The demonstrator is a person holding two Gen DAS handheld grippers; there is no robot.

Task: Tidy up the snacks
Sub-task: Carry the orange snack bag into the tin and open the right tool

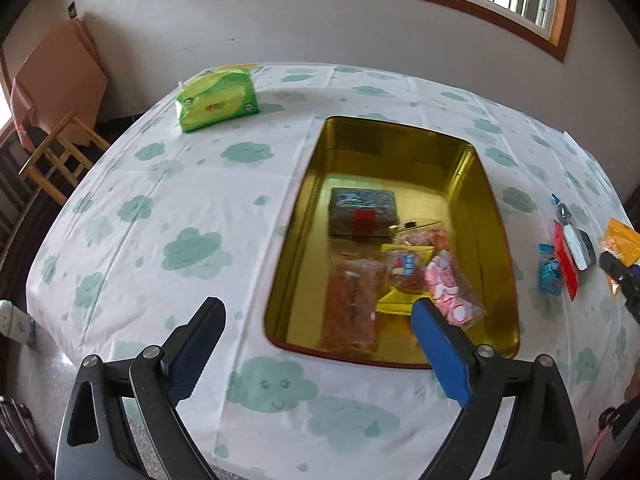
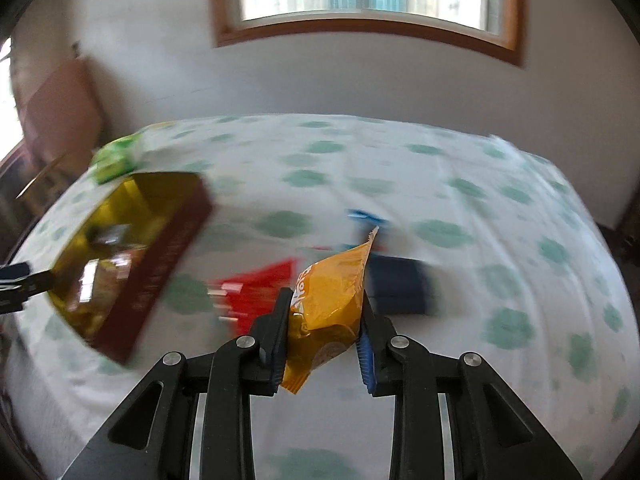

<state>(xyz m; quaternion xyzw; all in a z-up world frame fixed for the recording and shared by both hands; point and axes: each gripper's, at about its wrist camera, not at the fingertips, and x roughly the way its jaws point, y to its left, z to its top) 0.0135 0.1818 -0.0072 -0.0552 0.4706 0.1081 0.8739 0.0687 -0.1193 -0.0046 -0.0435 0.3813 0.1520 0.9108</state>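
Note:
A gold-lined tin box [image 1: 494,216] sits on the cloud-print tablecloth and holds several snack packs: a dark square pack [image 1: 362,212], an orange strip pack [image 1: 352,300] and a pink-and-white pack [image 1: 452,288]. My left gripper [image 1: 320,320] hangs open over the tin's near end with nothing between its fingers. In the right wrist view my right gripper [image 2: 325,300] is shut on an orange snack bag [image 2: 334,296], lifted above the cloth. The tin [image 2: 168,256] lies to its left there, blurred.
Loose snacks lie right of the tin: a blue pack [image 1: 549,274], a red pack [image 1: 566,260] and a white pack [image 1: 578,246]. A red pack [image 2: 256,292] and a dark blue pack [image 2: 400,290] lie behind the orange bag. A green tissue pack [image 1: 218,100] sits far left.

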